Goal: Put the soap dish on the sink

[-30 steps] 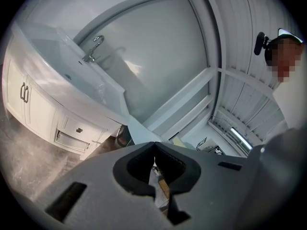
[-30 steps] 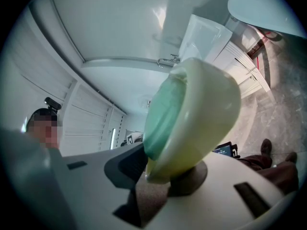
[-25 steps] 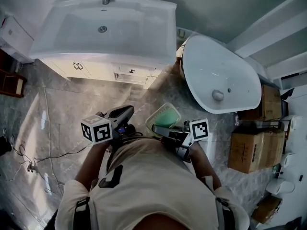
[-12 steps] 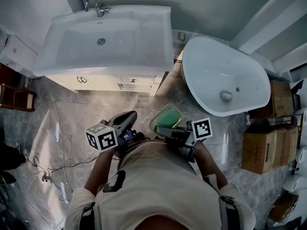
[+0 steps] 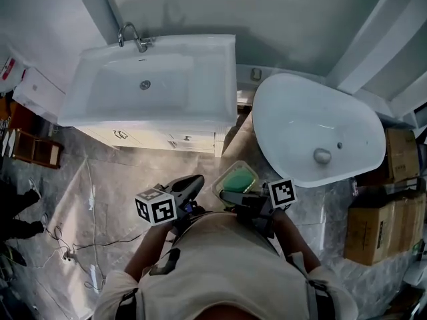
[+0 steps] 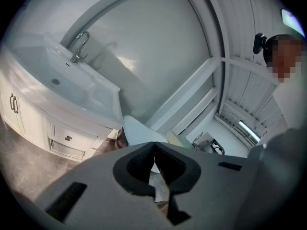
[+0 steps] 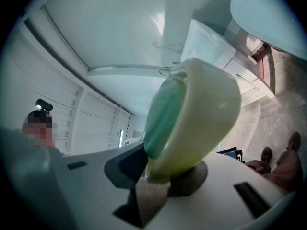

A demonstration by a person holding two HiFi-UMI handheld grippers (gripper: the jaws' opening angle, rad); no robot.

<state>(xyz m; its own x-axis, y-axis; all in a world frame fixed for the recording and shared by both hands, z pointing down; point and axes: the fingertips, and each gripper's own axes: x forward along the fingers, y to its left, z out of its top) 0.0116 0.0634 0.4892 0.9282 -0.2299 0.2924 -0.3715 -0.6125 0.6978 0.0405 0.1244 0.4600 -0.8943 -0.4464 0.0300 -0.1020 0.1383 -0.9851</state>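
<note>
The white sink [image 5: 200, 79], with a chrome tap [image 5: 133, 36] at its back left, tops a vanity ahead of me. My right gripper [image 5: 228, 193] is shut on the rim of the soap dish [image 5: 235, 179], a pale yellow-green dish with a green inner tray, and holds it over the floor short of the vanity. In the right gripper view the soap dish [image 7: 192, 119] fills the middle, tilted, with the right gripper's [image 7: 156, 171] pads clamped on its lower edge. To the dish's left, my left gripper [image 5: 197, 181] is shut and holds nothing; in its own view the left gripper's [image 6: 154, 146] tips meet.
A white freestanding bathtub [image 5: 313, 129] stands right of the vanity. Cardboard boxes [image 5: 377, 229] are stacked at the far right. Cables [image 5: 80, 245] trail over the marble floor at left, near a wooden shelf [image 5: 33, 149] and a person's feet [image 5: 20, 209].
I have moved forward toward the vanity; sink and tub sit lower and nearer in the head view. Both grippers travelled along, the dish still gripped the same way.
</note>
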